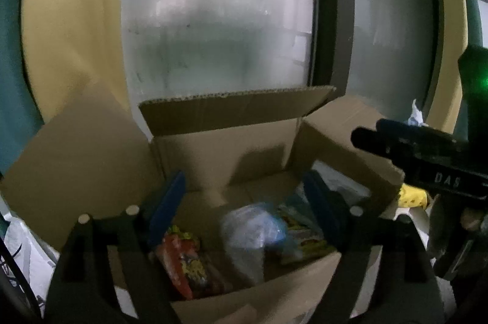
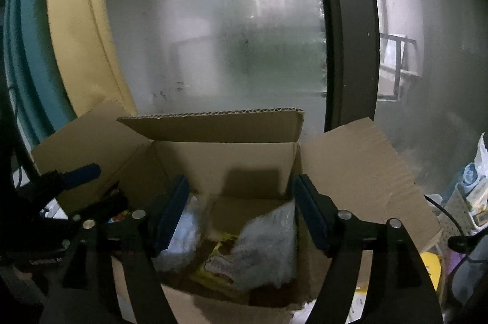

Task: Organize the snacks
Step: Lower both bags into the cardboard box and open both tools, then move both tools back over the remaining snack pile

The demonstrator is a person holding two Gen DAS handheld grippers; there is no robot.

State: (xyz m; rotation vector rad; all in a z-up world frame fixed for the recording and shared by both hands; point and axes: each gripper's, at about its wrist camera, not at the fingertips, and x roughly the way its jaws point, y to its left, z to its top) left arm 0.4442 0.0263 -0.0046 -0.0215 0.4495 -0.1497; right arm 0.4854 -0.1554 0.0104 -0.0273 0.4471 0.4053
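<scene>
An open cardboard box (image 1: 219,147) stands in front of a frosted glass door and holds several snack packs: a red and yellow pack (image 1: 186,263), a clear bluish bag (image 1: 253,232) and a yellow pack (image 1: 305,238). My left gripper (image 1: 244,208) is open and empty above the box's near side. The right gripper's arm (image 1: 427,159) reaches in from the right. In the right wrist view the same box (image 2: 225,153) holds a clear bag (image 2: 268,244) and a yellow pack (image 2: 216,263). My right gripper (image 2: 241,214) is open and empty over the box.
A frosted glass door with a dark frame (image 2: 347,49) stands behind the box. A yellow panel (image 1: 70,34) is at left. A perforated basket with items (image 2: 466,202) and a yellow object (image 2: 433,266) sit at right.
</scene>
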